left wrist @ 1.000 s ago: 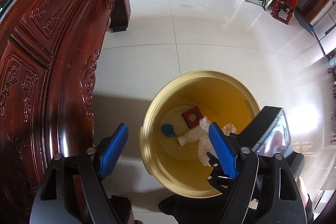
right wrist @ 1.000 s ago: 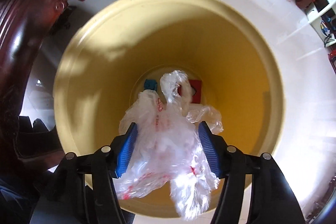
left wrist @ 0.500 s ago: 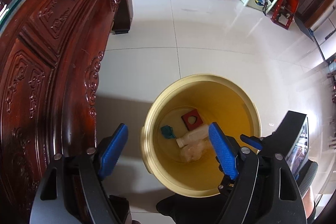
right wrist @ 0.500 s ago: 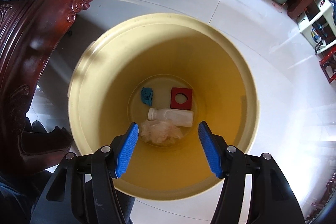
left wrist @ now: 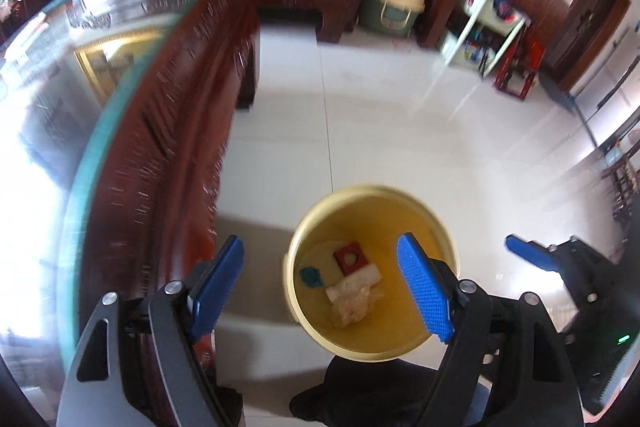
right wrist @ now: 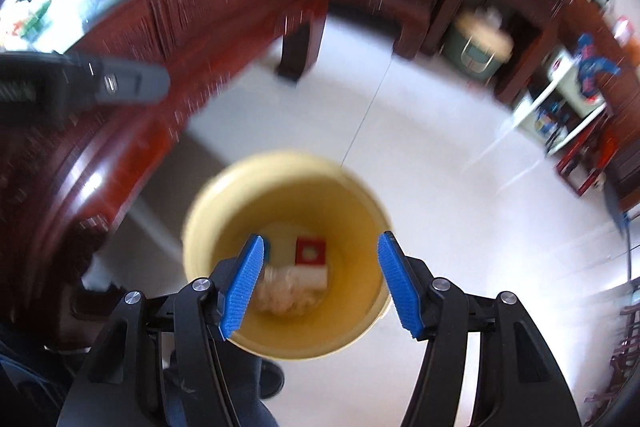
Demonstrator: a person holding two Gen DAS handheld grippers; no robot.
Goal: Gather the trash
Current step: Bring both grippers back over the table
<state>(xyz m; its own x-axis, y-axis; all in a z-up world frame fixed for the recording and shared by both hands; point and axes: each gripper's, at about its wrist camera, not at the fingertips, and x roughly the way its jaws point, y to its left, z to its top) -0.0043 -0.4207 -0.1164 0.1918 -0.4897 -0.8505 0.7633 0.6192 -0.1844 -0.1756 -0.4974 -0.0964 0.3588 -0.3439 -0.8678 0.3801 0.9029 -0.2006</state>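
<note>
Four pieces of trash are lying at the bottom of the yellow bin (left wrist: 370,203): a crumpled plastic bag (left wrist: 354,307), a white bottle (left wrist: 354,279), a red block (left wrist: 352,259) and a blue scrap (left wrist: 312,277); the left gripper (left wrist: 320,291) is hanging released and empty; the right gripper (right wrist: 320,285) is spreading its fingers with nothing between them; any trash remaining is out of view.
</note>
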